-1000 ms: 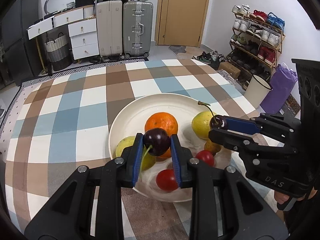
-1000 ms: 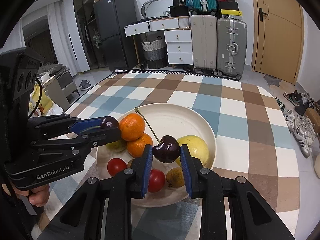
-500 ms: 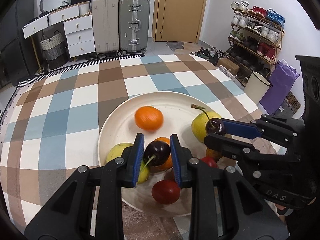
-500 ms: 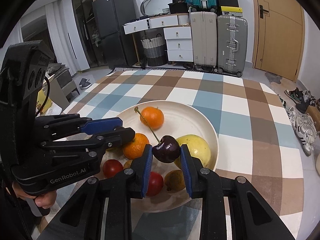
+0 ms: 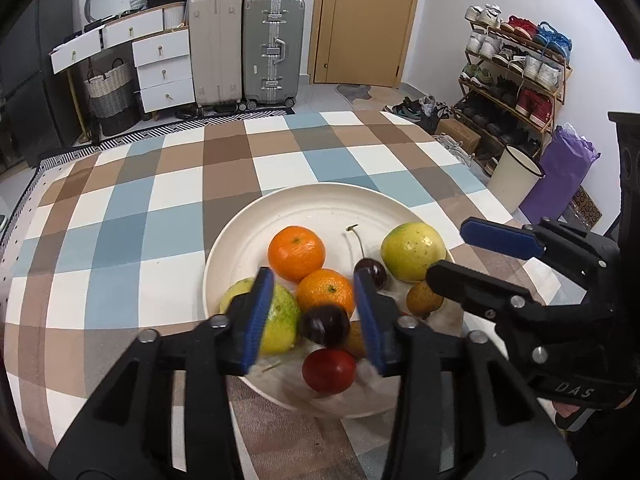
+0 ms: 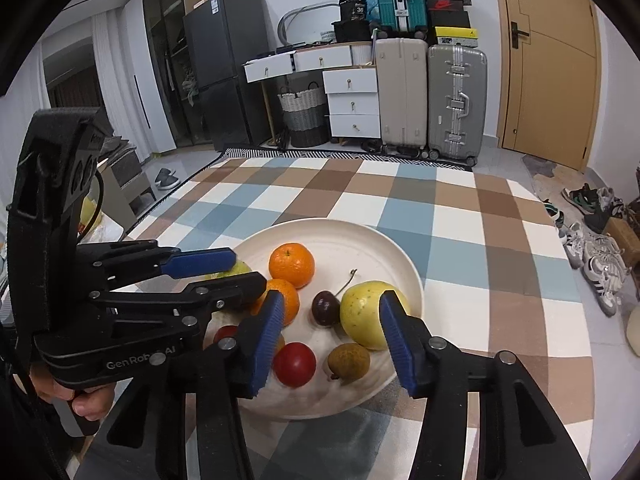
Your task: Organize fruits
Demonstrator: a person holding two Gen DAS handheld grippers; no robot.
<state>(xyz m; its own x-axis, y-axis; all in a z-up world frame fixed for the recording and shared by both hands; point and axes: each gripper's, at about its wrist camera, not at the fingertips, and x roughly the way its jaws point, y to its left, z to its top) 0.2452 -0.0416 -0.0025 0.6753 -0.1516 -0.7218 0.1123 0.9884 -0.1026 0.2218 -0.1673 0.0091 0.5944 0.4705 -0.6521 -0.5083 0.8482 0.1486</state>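
A white plate (image 5: 320, 208) (image 6: 404, 256) on the checked tablecloth holds two oranges (image 5: 296, 253), two yellow-green fruits (image 5: 412, 251), red tomatoes (image 5: 329, 370) and a small brown fruit (image 6: 349, 361). My left gripper (image 5: 314, 316) is open over the plate's near side; a dark cherry (image 5: 324, 325) lies free between its fingers. My right gripper (image 6: 332, 336) is open; a stemmed cherry (image 6: 326, 308) lies on the plate between its fingers, beside a yellow-green fruit (image 6: 370, 314). That cherry also shows in the left wrist view (image 5: 370, 274).
The checked tablecloth (image 5: 132, 216) covers the table around the plate. Beyond the far edge stand suitcases (image 5: 272, 48), white drawers (image 5: 160, 68) and a shoe rack (image 5: 516, 76). A bin (image 5: 514, 178) stands to the right of the table.
Both grippers have opened and let go of their cherries. Both cherries now lie on the plate among the fruit.
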